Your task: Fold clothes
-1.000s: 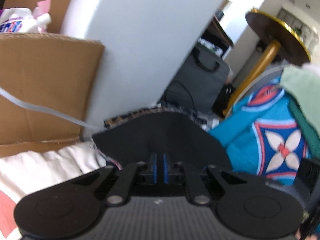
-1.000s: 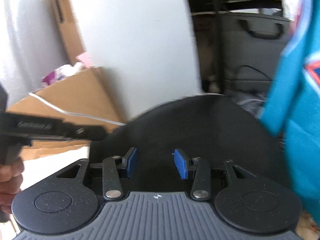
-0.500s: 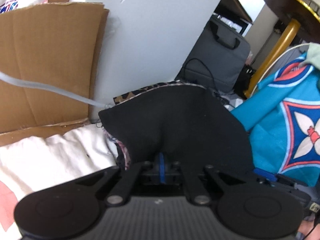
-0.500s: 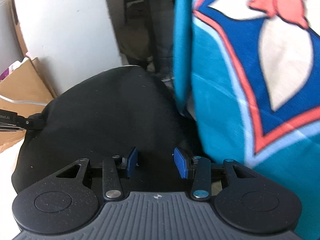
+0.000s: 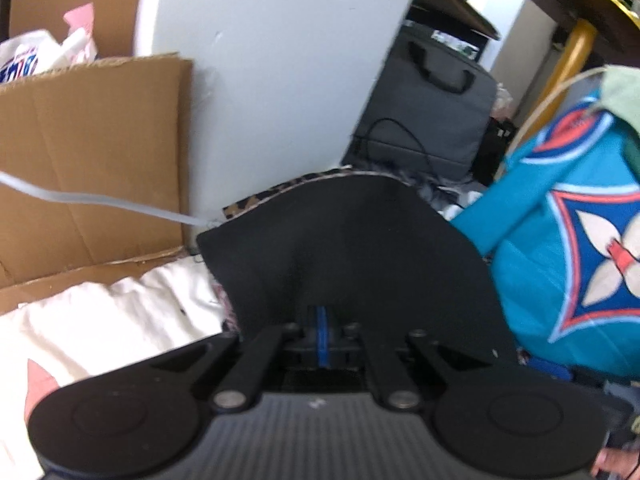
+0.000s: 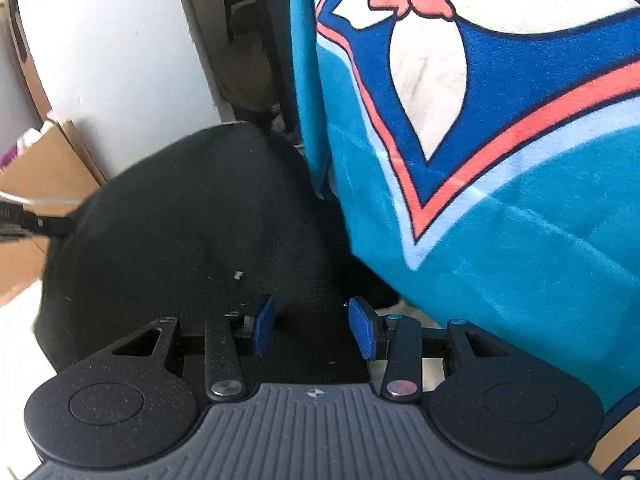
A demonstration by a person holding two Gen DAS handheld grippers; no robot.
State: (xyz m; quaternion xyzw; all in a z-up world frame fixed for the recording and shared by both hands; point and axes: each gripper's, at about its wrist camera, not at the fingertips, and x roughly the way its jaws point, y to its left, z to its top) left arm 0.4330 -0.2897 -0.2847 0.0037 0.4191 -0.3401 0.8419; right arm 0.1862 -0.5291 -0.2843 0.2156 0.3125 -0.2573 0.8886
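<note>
Starting at your left, the cardboard box [image 5: 92,152] stands against the white wall [image 5: 276,64], with a plastic bag [image 5: 24,58] poking over its top edge; blue letters show on the bag, but they are too blurred to read. A pale cable [image 5: 96,200] runs across the cardboard to the black garment [image 5: 352,248].

Your left gripper [image 5: 319,336] has its fingers pressed together on the near edge of that black garment, the blue pads meeting in one thin line. Half a second ago the cloth rose fuller in front of this camera; now it sits a little lower and flatter, with its leopard-print lining [image 5: 280,194] showing along the far edge. The garment rests partly on the white sheet [image 5: 104,320].

Your right gripper [image 6: 310,324] hovers with its fingers spread apart, holding nothing, directly over the black garment's surface. It has closed in since a second ago, when the garment lay farther off. That suggests you are about to take a second grip so both hands can carry the fold.

At the far right, the teal printed cloth [image 6: 500,220] hangs just beside the black garment and crowds the right fingers; mind you do not catch it too.
</note>
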